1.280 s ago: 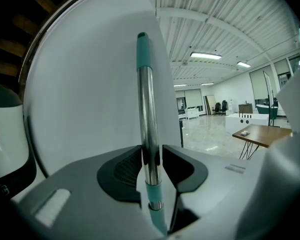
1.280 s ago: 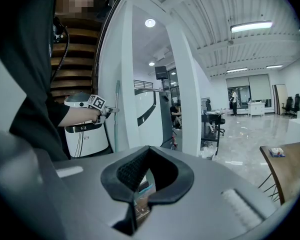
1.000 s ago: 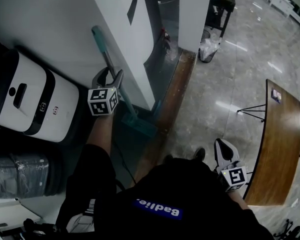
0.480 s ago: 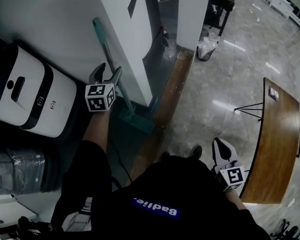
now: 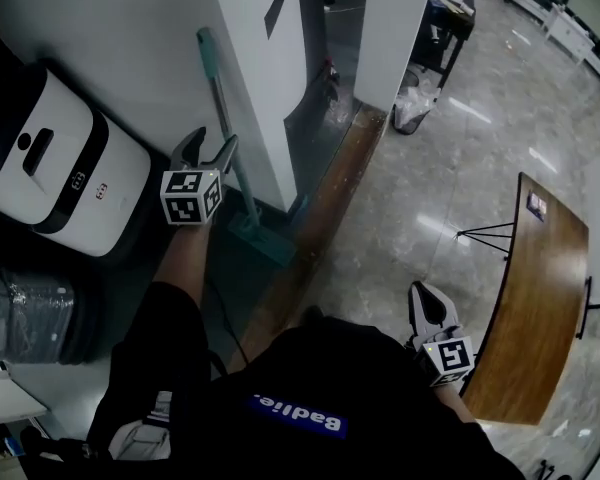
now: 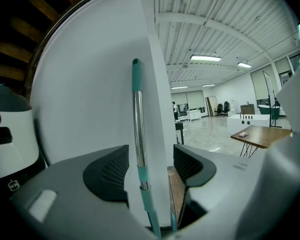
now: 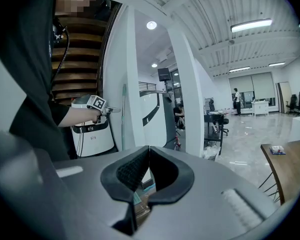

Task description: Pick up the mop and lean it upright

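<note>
A: Mop [image 5: 223,118] stands near upright, long handle leaning on the white wall [image 5: 130,28], head on the floor [image 5: 420,198].
B: Which gripper's nearer?
A: Left gripper [image 5: 215,140]. Its fingers [image 6: 107,171] are spread either side of the handle, not pressing. Right gripper [image 5: 423,303] hangs well apart, fingers together, empty.

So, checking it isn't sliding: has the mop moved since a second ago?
No. The mop still leans on the white wall, its head at the wall's foot as before.
</note>
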`<state>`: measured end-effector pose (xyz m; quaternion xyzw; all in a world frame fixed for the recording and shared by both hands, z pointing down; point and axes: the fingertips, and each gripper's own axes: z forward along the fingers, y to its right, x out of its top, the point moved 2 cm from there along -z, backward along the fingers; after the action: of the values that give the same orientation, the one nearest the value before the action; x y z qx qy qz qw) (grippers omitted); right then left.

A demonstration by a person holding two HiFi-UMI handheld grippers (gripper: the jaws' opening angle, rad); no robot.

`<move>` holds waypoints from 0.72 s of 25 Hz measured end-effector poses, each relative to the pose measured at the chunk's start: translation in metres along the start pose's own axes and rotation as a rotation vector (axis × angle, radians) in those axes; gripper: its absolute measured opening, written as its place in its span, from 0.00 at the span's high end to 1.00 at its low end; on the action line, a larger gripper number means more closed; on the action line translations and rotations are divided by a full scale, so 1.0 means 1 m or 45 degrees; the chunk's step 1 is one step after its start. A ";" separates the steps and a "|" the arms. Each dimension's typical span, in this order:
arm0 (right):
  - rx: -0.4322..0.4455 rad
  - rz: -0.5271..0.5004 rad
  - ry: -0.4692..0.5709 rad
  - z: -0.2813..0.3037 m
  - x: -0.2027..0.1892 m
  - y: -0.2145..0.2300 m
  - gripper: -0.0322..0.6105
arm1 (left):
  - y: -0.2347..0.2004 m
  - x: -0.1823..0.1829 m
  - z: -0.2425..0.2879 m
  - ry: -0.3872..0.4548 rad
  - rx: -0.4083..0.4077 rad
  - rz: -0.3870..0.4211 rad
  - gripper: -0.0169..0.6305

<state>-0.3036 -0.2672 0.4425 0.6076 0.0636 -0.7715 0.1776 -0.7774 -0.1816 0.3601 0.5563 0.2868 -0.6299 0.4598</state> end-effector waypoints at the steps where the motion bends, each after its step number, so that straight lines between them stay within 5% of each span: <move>1: 0.007 0.005 0.003 -0.002 0.000 0.001 0.94 | 0.003 0.004 -0.004 0.003 -0.001 0.009 0.53; 18: 0.087 -0.002 -0.001 -0.080 -0.018 0.058 0.94 | 0.115 0.043 -0.062 0.061 0.018 0.043 0.65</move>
<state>-0.2064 -0.2923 0.4460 0.6131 0.0376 -0.7735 0.1561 -0.6455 -0.1857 0.3226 0.5793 0.2839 -0.6106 0.4593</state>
